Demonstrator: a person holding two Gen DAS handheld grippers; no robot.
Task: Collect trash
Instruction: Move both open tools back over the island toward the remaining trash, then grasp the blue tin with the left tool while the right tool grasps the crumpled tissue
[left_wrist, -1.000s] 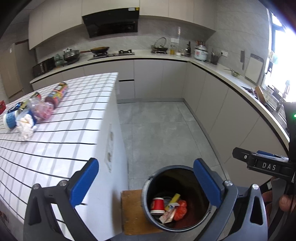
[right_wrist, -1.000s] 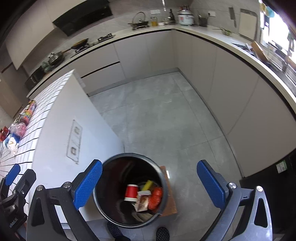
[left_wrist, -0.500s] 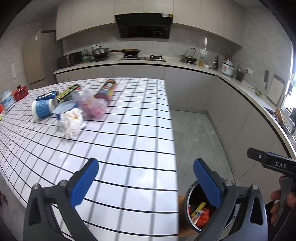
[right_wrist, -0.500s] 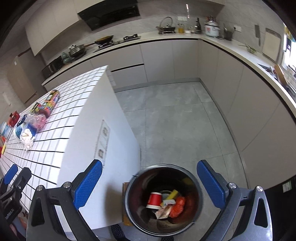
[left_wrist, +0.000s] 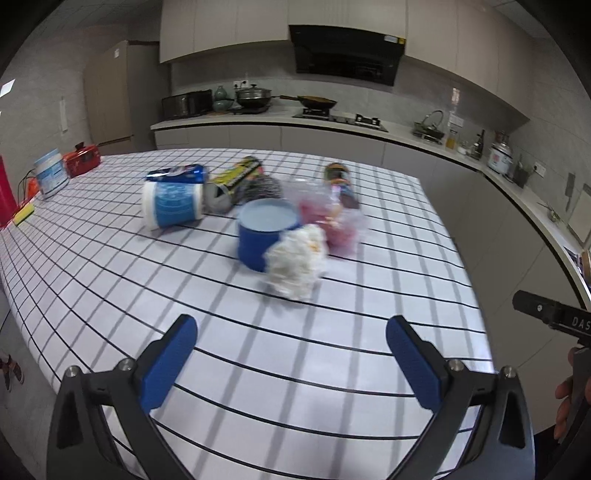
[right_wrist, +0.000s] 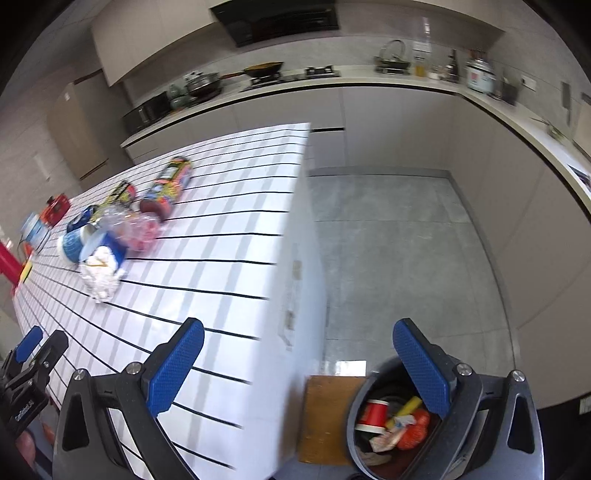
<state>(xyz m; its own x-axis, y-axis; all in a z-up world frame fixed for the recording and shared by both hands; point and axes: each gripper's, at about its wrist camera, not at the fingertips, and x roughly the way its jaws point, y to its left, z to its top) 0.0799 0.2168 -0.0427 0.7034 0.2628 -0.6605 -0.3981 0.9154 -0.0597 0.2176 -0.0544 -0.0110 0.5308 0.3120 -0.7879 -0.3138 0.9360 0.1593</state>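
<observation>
Kitchen: grey tiled floor (right_wrist: 399, 258) at right, L-shaped counter (right_wrist: 369, 83) along the top, black range hood (left_wrist: 345, 55) upper centre, pale wall cabinets (left_wrist: 221, 29).

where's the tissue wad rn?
On the tiled counter, centre of the left wrist view: the tissue wad sits against the blue tub, nearest the left tool, with the pink bag just behind.

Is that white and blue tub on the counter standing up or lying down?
Lying down: the white and blue tub rests on its side on the checked counter.
</observation>
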